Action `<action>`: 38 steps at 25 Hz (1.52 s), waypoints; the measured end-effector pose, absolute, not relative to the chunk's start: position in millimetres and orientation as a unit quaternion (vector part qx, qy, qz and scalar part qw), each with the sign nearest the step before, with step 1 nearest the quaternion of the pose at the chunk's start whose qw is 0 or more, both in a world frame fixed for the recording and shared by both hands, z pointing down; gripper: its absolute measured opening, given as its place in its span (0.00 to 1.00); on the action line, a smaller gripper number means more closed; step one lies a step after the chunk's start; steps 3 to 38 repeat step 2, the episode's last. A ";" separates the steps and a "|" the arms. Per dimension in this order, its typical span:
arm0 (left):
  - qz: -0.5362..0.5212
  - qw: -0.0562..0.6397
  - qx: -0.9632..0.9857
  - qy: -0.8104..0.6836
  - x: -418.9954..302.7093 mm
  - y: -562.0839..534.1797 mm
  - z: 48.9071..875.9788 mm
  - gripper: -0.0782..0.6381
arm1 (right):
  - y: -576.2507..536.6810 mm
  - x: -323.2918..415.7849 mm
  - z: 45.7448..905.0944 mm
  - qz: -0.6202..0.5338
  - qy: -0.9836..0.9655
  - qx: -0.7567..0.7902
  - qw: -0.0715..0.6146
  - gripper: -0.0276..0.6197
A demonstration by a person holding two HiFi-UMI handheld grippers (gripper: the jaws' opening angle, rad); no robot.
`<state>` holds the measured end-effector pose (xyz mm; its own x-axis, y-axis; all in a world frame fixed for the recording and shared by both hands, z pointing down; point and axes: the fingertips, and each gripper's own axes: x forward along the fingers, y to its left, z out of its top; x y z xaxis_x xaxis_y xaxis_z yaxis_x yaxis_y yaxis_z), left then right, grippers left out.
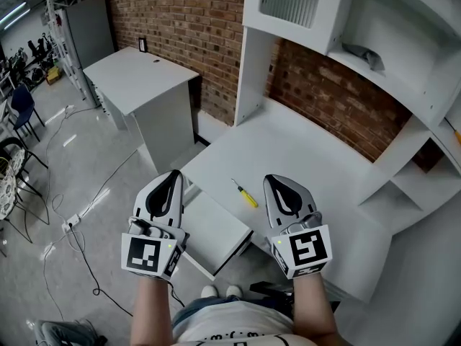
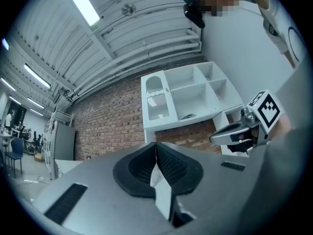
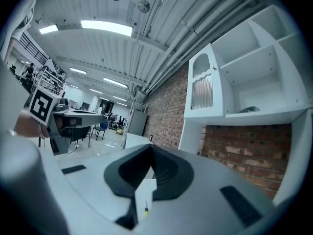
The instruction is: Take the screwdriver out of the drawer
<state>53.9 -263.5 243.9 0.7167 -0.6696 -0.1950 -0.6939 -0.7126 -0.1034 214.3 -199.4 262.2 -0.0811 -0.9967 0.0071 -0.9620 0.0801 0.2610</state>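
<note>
A screwdriver [image 1: 245, 194] with a yellow handle lies on the white desk top [image 1: 302, 150], between my two grippers. It also shows as a small sliver in the right gripper view [image 3: 145, 210], below the jaws. My left gripper [image 1: 175, 173] hovers left of it, jaws together and empty; the left gripper view shows its tips [image 2: 156, 145] meeting. My right gripper [image 1: 274, 180] hovers right of the screwdriver, also shut with nothing in it [image 3: 151, 146]. A white drawer [image 1: 216, 229] sticks out from the desk's front, below and between the grippers.
A white hutch with open shelves [image 1: 389, 56] stands on the desk against a brick wall [image 1: 180, 20]. A second white desk [image 1: 144, 85] stands to the left. Cables [image 1: 79, 244] trail over the grey floor. Chairs [image 1: 18, 114] stand far left.
</note>
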 end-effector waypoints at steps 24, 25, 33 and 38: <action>0.068 0.089 -0.925 0.363 55.7 -260.5 249.0 0.13 | -197.9 215.7 260.0 -0.096 -0.730 0.670 0.089 0.06; 0.068 0.089 -0.925 0.363 55.7 -260.5 249.0 0.13 | -197.9 215.7 260.0 -0.096 -0.730 0.670 0.089 0.06; 0.068 0.089 -0.925 0.363 55.7 -260.5 249.0 0.13 | -197.9 215.7 260.0 -0.096 -0.730 0.670 0.089 0.06; 0.068 0.089 -0.925 0.363 55.7 -260.5 249.0 0.13 | -197.9 215.7 260.0 -0.096 -0.730 0.670 0.089 0.06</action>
